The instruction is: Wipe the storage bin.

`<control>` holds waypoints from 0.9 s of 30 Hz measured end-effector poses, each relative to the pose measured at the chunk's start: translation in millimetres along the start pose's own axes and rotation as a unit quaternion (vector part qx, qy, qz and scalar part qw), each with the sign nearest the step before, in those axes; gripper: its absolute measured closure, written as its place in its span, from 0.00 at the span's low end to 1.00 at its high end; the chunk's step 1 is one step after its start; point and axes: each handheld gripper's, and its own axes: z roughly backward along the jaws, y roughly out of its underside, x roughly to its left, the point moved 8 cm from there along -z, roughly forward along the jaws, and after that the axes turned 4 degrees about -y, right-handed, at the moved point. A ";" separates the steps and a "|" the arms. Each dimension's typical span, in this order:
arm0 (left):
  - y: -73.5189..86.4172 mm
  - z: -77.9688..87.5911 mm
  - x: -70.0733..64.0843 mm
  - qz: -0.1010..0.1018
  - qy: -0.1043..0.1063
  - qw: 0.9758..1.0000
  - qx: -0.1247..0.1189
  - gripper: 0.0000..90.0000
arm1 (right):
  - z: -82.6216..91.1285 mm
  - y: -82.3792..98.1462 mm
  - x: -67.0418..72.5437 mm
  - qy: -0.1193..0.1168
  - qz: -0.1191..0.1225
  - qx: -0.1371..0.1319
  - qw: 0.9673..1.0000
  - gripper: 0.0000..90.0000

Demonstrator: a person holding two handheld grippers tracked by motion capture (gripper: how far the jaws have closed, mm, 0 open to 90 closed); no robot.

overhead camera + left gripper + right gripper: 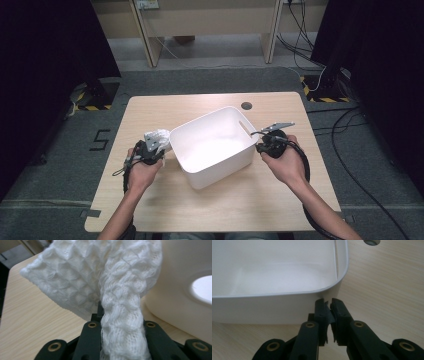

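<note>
We see the left gripper (pixel 152 148) clamped on a white knitted cloth (pixel 117 300), holding it just left of the white bin (pixel 186 165) on the surface (pixel 150 200). The right gripper (pixel 329 305) sits at the bin's right side, jaws nearly together with nothing between them.

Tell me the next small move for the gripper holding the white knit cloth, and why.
Probably carry the left gripper up and over the near rim of the white bin, then open it. The jaws are shut on the white knit cloth, which hangs just outside the bin's wall, and the bin looks empty inside. The right gripper sits shut at the bin's opposite side.
</note>
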 end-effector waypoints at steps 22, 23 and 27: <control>3.6 18.3 -55.6 -0.068 0.111 0.991 -0.033 0.86 | -40.9 -27.2 4.3 -0.005 0.008 -0.018 1.000 0.92; 3.1 20.2 -61.6 -0.078 0.115 0.990 -0.034 0.86 | -42.5 -28.3 5.3 -0.006 0.007 -0.018 1.000 0.92; 1.0 26.4 -87.4 -0.102 0.141 0.984 -0.039 0.86 | -49.1 -32.9 9.9 -0.009 0.010 -0.022 1.000 0.92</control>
